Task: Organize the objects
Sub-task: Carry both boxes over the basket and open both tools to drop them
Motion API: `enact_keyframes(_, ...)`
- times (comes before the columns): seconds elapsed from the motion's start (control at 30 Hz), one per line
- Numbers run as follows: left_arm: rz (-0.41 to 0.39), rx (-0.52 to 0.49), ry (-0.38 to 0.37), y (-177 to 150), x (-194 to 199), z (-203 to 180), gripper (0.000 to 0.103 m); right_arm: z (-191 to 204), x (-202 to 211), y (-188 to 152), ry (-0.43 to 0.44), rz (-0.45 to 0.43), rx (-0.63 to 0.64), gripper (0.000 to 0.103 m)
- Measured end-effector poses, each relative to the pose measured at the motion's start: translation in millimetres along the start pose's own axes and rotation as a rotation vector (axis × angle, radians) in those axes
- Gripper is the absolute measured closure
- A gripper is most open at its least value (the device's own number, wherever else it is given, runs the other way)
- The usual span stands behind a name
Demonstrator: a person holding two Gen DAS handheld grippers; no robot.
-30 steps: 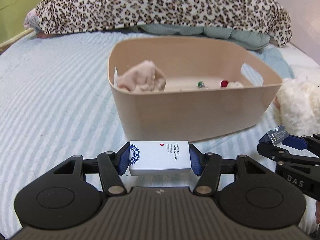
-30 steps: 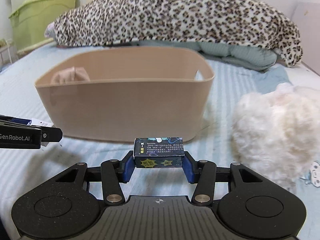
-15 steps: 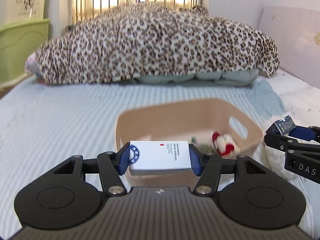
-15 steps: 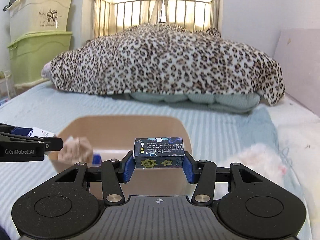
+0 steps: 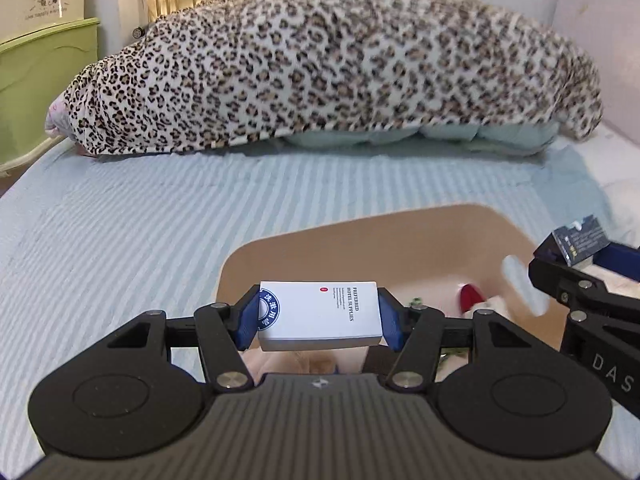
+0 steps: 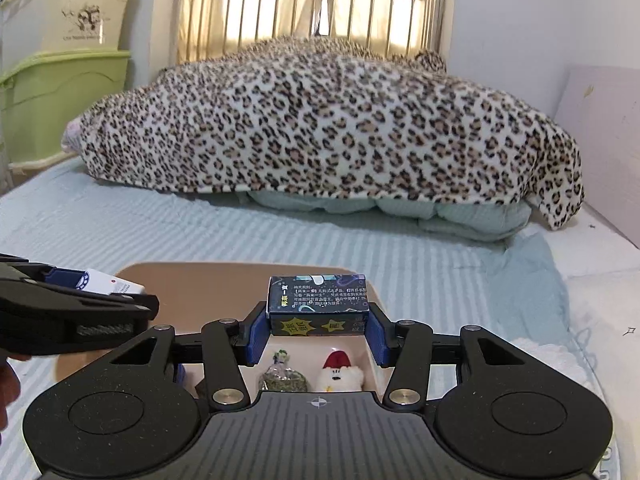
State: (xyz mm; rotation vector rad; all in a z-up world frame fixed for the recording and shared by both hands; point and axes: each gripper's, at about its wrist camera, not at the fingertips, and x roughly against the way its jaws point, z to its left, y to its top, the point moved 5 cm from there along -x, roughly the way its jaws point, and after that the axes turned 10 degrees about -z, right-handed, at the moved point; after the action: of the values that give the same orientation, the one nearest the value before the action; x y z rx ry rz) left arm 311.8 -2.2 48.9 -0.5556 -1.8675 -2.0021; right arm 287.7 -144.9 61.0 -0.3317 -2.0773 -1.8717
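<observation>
- Here the left gripper (image 5: 319, 316) has its blue pads clamped on the two short ends of a white box (image 5: 319, 314) with a blue round seal and small printed text, held flat.
- The white box hangs over the near left part of the beige bin (image 5: 360, 240), which sits on the striped blue bedsheet (image 5: 120, 232).
- The right gripper (image 6: 319, 330) has its fingers clamped on a dark box (image 6: 318, 305) printed with yellow bursts, held level above the same bin, towards its right side.
- In the right wrist view, a small white plush with a red hat (image 6: 340, 372) and a clear bag of green bits (image 6: 282, 376) lie on the bin floor, side by side beneath the dark box.
- The two grippers are near each other, each showing at the edge of the other's view.
- A leopard-print blanket (image 6: 320, 128) is heaped at the far end of the bed, and green storage boxes (image 6: 60, 108) stand at far left.
</observation>
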Motion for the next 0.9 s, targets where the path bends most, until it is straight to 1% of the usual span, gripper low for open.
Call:
enact_keyframes(0.17, 0.097, -0.022, 0.011, -18.8, -38.2, -4.5, 0.043, 10.3, -27.0, -21.5, -0.012, 0.070, 0.042, 0.057)
enact_keyframes(0.27, 0.137, -0.043, 0.021, -32.3, -51.6, -4.9, 0.043, 13.8, -35.8, -38.7, -0.017, 0.111, 0.058, 0.057)
enact_keyframes(0.37, 0.145, -0.059, 0.014, -40.1, -52.8, -4.4, 0.042, 13.9, -41.8, -48.4, -0.003, 0.142, 0.035, 0.056)
enact_keyframes(0.43, 0.140, -0.074, 0.003, -41.1, -51.0, -5.2, 0.041, 14.4, -41.9, -49.9, -0.003, 0.142, 0.042, 0.056)
enact_keyframes(0.47, 0.135, -0.077, 0.001, -40.5, -49.3, -5.3, 0.041, 14.3, -41.0, -49.7, -0.002, 0.143, 0.042, 0.054)
enact_keyframes(0.5, 0.131, -0.075, 0.003, -39.7, -47.4, -6.0, 0.038, 13.7, -40.1, -49.2, 0.001, 0.145, 0.035, 0.051)
enact_keyframes(0.53, 0.130, -0.070, 0.005, -39.2, -45.6, -5.4, 0.027, 13.3, -38.4, -48.7, 0.006, 0.148, 0.028, 0.047)
enact_keyframes(0.6, 0.124, -0.052, 0.023, -38.1, -41.2, -4.6, 0.020, 11.9, -34.0, -46.8, 0.002, 0.145, 0.020, 0.045)
enact_keyframes(0.67, 0.126, -0.039, 0.023, -37.1, -36.1, -4.4, 0.020, 9.9, -28.1, -43.6, -0.006, 0.134, 0.019, 0.039)
enact_keyframes(0.73, 0.123, -0.035, 0.019, -35.1, -29.5, -3.5, 0.020, 5.5, -20.6, -40.1, -0.009, 0.119, 0.006, 0.028)
enact_keyframes(0.8, 0.111, -0.033, 0.025, -33.8, -21.2, -1.3, 0.018, 1.0, -10.8, -37.6, -0.008, 0.108, -0.016, 0.024)
enact_keyframes(0.9, 0.093, -0.021, 0.025, -32.8, -6.6, 0.6, 0.017, -3.8, 3.5, -34.9, -0.003, 0.101, -0.037, 0.022)
